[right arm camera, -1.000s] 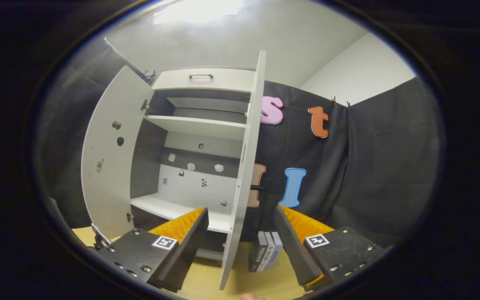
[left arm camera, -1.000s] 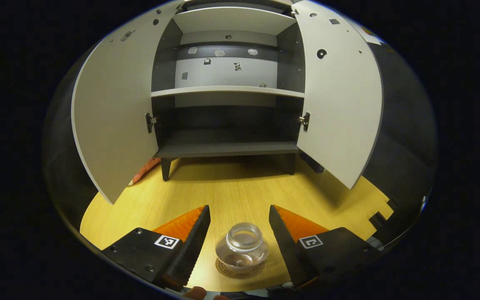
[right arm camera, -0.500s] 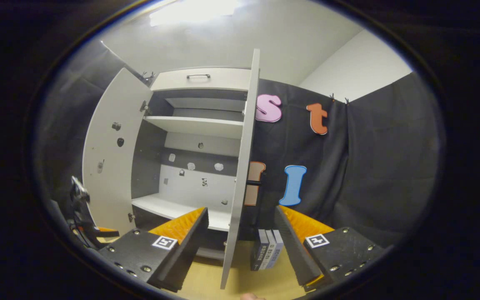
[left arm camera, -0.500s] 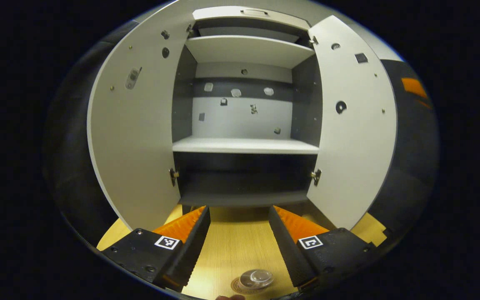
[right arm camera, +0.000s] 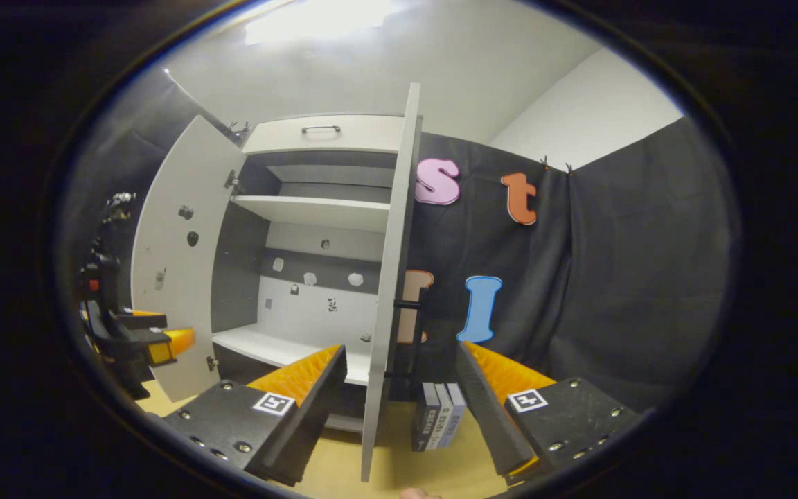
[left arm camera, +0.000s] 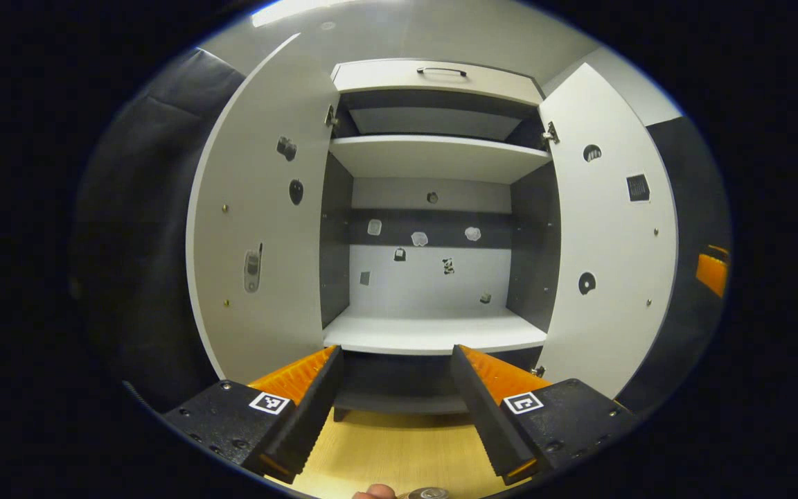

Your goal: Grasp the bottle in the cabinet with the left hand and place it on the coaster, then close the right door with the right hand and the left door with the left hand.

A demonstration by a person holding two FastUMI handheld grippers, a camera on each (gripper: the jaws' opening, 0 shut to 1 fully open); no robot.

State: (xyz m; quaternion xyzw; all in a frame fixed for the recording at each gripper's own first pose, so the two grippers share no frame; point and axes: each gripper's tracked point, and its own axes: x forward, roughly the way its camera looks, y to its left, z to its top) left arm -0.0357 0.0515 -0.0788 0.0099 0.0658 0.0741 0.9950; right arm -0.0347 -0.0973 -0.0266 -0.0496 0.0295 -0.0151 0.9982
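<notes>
A dark-clothed booth with a pale wall and ceiling above, a wooden table (left arm camera: 399, 450) below, and on it a white cabinet (left arm camera: 433, 208) standing wide open.

In the left gripper view the left gripper (left arm camera: 393, 409) has its fingers well apart with nothing between them, facing the cabinet's middle shelf (left arm camera: 433, 333); just a sliver of the bottle (left arm camera: 430, 493) shows at the near bottom edge of that view, on the table beside a fingertip (left arm camera: 373, 492); whether it sits on the coaster cannot be told from here. In the right gripper view the right gripper (right arm camera: 399, 405) is likewise spread and empty, with the edge of the right door (right arm camera: 388, 291) rising between its fingers; the left gripper (right arm camera: 143, 339) shows far off at the left, by the left door (right arm camera: 170, 277).

Handling, as a judgement: the doors are stiff, light panels on hinges that should swing under a flat push near the free edge, far from the hinge; the right door carries a dark handle (right arm camera: 409, 305) on its outer face; the bottle looks clear and smooth, probably slippery and breakable, and best left alone.

Count: two grippers; two doors, both open; one drawer with a handle (left arm camera: 442, 70) on top; one bottle; three books (right arm camera: 437, 416) standing on the table right of the cabinet.
</notes>
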